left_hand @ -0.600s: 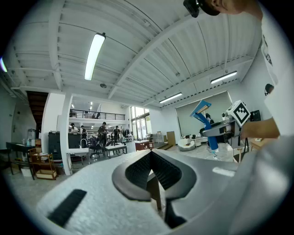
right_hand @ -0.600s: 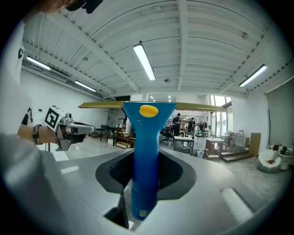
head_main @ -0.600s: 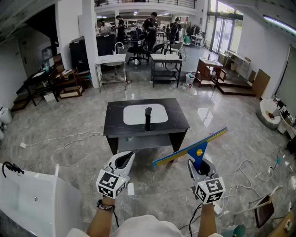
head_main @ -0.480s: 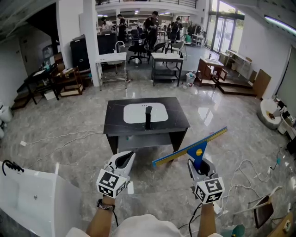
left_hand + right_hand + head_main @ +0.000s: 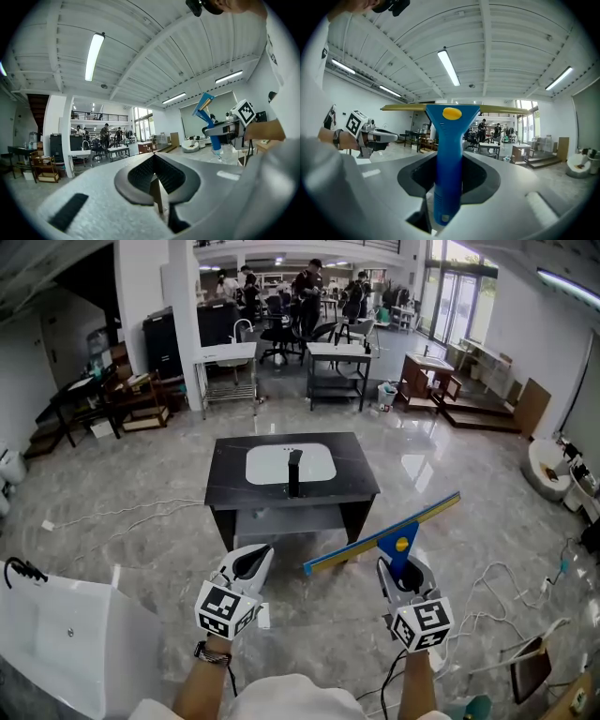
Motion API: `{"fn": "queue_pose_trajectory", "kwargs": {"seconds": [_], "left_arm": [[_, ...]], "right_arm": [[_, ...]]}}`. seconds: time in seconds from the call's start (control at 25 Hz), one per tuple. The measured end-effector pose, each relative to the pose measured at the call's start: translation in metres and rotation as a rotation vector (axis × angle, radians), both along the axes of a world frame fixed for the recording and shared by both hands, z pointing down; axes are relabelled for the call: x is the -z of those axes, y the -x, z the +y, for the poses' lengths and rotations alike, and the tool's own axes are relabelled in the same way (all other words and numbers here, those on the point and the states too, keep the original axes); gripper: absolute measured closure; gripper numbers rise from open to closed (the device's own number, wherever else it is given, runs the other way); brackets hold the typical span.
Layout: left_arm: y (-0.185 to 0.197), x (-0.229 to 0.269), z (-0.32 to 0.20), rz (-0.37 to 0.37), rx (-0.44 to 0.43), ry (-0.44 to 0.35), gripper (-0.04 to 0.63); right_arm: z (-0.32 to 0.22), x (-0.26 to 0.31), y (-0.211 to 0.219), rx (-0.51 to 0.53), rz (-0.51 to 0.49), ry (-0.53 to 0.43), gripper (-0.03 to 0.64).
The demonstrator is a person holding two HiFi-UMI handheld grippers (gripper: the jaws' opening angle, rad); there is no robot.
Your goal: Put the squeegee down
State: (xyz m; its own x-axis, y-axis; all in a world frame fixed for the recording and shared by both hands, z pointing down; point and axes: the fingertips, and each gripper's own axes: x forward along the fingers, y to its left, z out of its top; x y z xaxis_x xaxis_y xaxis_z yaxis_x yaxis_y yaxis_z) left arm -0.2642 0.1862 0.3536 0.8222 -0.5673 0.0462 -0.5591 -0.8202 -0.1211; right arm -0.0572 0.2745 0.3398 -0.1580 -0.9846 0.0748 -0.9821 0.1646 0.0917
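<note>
The grey marble floor (image 5: 469,521) fills most of the head view. Far across it stand desks, chairs and several people. In the middle distance stands a dark bench (image 5: 234,491) with a white basin (image 5: 267,465) let into its top and a black tap (image 5: 293,474) rising from it. A white tub (image 5: 66,634) sits at the near left, and loose cables (image 5: 141,518) trail over the floor on both sides.

The squeegee (image 5: 384,535) is up in the air on the near right, short of the bench and not touching it or anything else. Its long blade slants from low on the left to high on the right. The blue handle runs back into the right hand-held gripper (image 5: 401,573), which is clenched on it. In the right gripper view the handle stands between the jaws with the pads against its sides. Gripping low on the handle leaves the whole blade free ahead, which should let it be laid flat on a surface. The bench looks the likely place, though that is only a guess.

The left hand-held gripper (image 5: 249,566) hangs beside it on the near left. Its jaws are closed together on nothing, and it seems merely kept clear. Both forearms reach forward side by side with the tools held about level. The squeegee is not yet set down.
</note>
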Motion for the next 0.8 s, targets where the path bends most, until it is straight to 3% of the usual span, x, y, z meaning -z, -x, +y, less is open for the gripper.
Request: {"fn": "queue_pose_trajectory", "kwargs": {"seconds": [0.52, 0.8], "left_arm": [[-0.032, -0.032, 0.038, -0.014, 0.047, 0.046, 0.591], [-0.052, -0.032, 0.011, -0.011, 0.056, 0.052, 0.591]], "right_arm": [[0.02, -0.017, -0.035, 0.1, -0.05, -0.011, 0.489], [-0.003, -0.019, -0.062, 0.085, -0.084, -0.026, 0.489]]}}
